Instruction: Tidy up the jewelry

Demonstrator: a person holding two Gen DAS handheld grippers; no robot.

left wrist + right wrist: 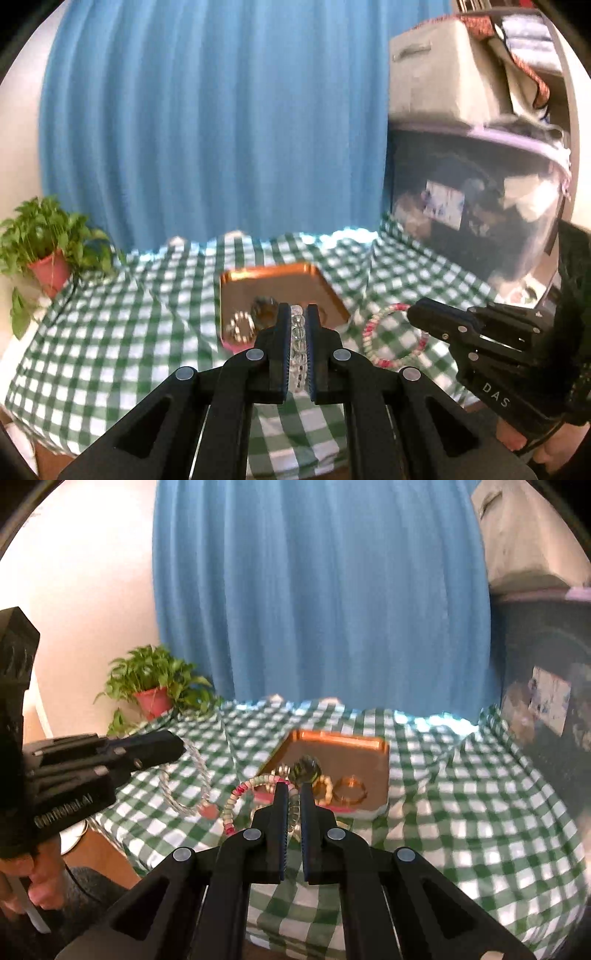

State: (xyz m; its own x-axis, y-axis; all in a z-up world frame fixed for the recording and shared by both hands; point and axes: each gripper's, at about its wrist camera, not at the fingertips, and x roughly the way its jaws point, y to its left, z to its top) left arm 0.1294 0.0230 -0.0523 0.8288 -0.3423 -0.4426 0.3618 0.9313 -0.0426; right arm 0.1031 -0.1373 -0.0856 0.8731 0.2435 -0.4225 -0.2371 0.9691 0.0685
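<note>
Blurred trinkets lie in a copper tray (pixel 325 288); left gripper (pixel 298 314) pinches a clear-bead bracelet (pixel 297 343), right gripper (pixel 290 794) a pink-and-white bracelet (pixel 236 805) (both raised).

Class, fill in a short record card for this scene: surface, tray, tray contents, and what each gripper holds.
surface: green checked cloth
tray: copper tray, on the cloth
tray contents: dark bead bracelet, gold ring, gold beaded piece
left gripper: shut on clear bead bracelet
right gripper: shut on pink and white bracelet
background: potted plant, blue curtain
</note>
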